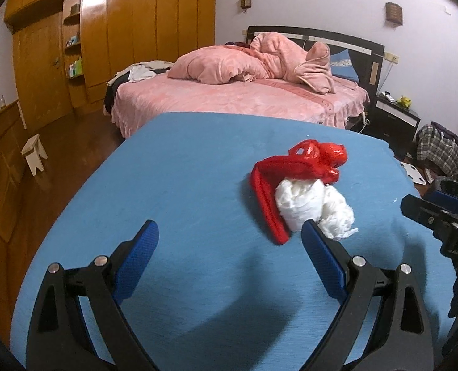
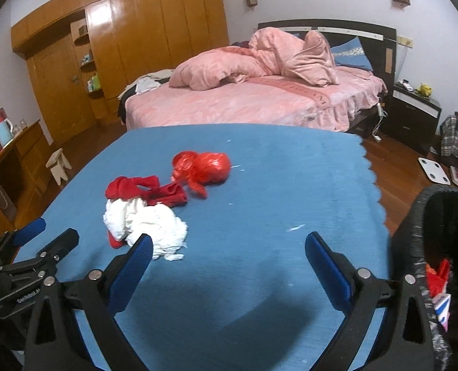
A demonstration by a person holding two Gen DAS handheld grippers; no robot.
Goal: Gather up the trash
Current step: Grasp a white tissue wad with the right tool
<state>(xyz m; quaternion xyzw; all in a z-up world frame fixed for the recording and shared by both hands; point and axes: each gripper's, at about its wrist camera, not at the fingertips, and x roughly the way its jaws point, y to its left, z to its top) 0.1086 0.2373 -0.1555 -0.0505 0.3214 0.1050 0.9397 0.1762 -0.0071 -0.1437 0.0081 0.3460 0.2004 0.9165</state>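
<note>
In the left wrist view, the left gripper [image 1: 230, 235] hangs over the blue tablecloth [image 1: 173, 185] with its fingers spread wide and nothing between them. The trash sits right of centre: a white crumpled wad [image 1: 312, 207], a red folded piece [image 1: 269, 204] under its left side, and a red plastic bag [image 1: 324, 157] just behind. The right-hand fingertip is just beside the wad. I'd worry that closing from here would clip only the wad's edge and drag it, or catch the red piece along with it. To the left of the pile the cloth is bare, so there is room to shift. The right gripper's black frame shows at the right edge, near enough to bump.

In the right wrist view, the right gripper [image 2: 229, 245] is also splayed and empty, over bare cloth at the lower centre. The pile lies left of centre, the wad [image 2: 148, 225] touching the left fingertip. A black bin [image 2: 414, 232] stands at the lower right, past the cloth's zigzag edge; its rim looks close, so a loose grip could drop trash on the floor short of it.
</note>
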